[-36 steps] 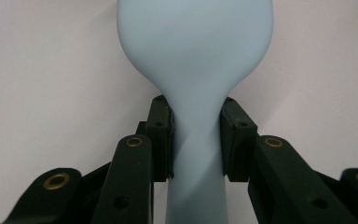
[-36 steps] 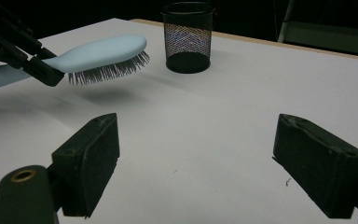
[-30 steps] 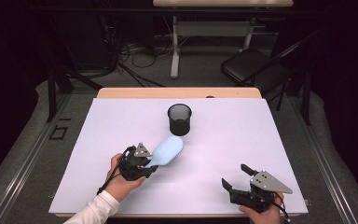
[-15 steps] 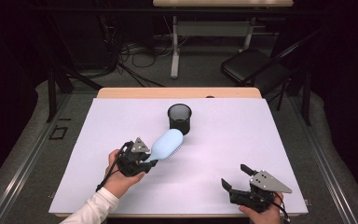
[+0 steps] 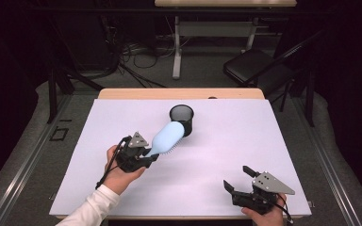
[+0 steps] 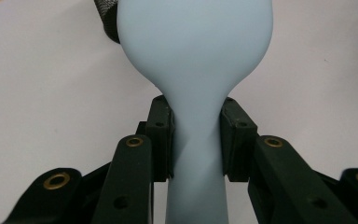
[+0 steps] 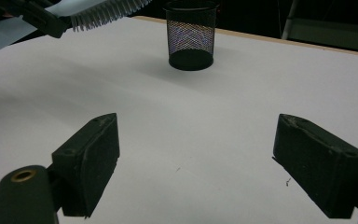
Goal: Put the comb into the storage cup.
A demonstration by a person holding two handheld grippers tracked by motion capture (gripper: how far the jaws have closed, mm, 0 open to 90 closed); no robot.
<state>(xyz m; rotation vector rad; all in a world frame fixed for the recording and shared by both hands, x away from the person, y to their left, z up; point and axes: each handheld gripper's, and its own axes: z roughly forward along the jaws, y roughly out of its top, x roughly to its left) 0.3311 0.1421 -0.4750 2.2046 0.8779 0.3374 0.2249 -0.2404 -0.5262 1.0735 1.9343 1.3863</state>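
1. The white worktop point(image 5: 264, 141) is broad and bare, so a dropped thing would fall far.
2. The black mesh cup point(image 5: 182, 118) stands light and upright mid-worktop; a bump from the brush head could tip it.
3. The pale blue hairbrush point(image 5: 167, 137) hangs in the air just beside the cup, bristles down.
4. The left gripper point(image 6: 196, 140) pinches its smooth, tapered handle, which could slip.
5. The right gripper point(image 7: 196, 163) rests well apart, jaws wide and empty.
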